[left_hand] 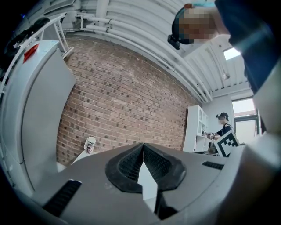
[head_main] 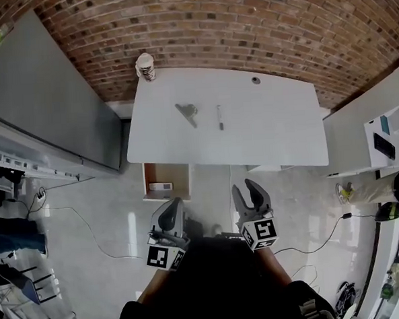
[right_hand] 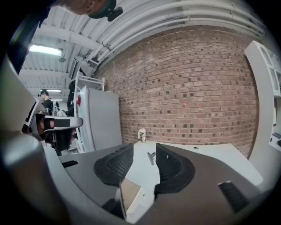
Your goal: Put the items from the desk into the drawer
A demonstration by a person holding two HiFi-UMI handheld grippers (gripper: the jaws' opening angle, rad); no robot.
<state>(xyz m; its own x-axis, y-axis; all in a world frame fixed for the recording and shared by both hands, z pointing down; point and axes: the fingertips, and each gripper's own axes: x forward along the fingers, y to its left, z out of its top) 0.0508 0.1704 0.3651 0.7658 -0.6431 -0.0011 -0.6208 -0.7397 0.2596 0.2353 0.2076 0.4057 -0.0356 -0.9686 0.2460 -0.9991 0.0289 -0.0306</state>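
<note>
Two small pieces to fetch off the white desk (head_main: 279, 137): a grey clip (head_main: 188, 113) near the middle and, at its 3 o'clock and just apart, a slim pen (head_main: 220, 117). Probably light and stiff, and likely to skate on the smooth top. Best pinched across the pen's barrel at mid-length and across the clip's broad end (low profile, so a shallow, flat approach).

At the desk's 11 o'clock corner, a printed cup (head_main: 146, 66), upright. Judged light, thin-walled, easy to crush or tip; better taken round the middle, gently. At 1 o'clock, a small dark round thing (head_main: 256, 80), too small to identify.

Below the desk's 7 o'clock edge, the drawer (head_main: 173, 174) pulled open, with a small white object (head_main: 160, 186) inside, unidentifiable.

Closer in, well short of the desk: left gripper (head_main: 170, 214) with jaws pressed together, nothing between them; right gripper (head_main: 250, 194) with jaws moderately apart, gripping nothing, only the distant clip showing through the gap.

Cannot tell whether the cup holds anything, nor how far the drawer runs back under the desk.
</note>
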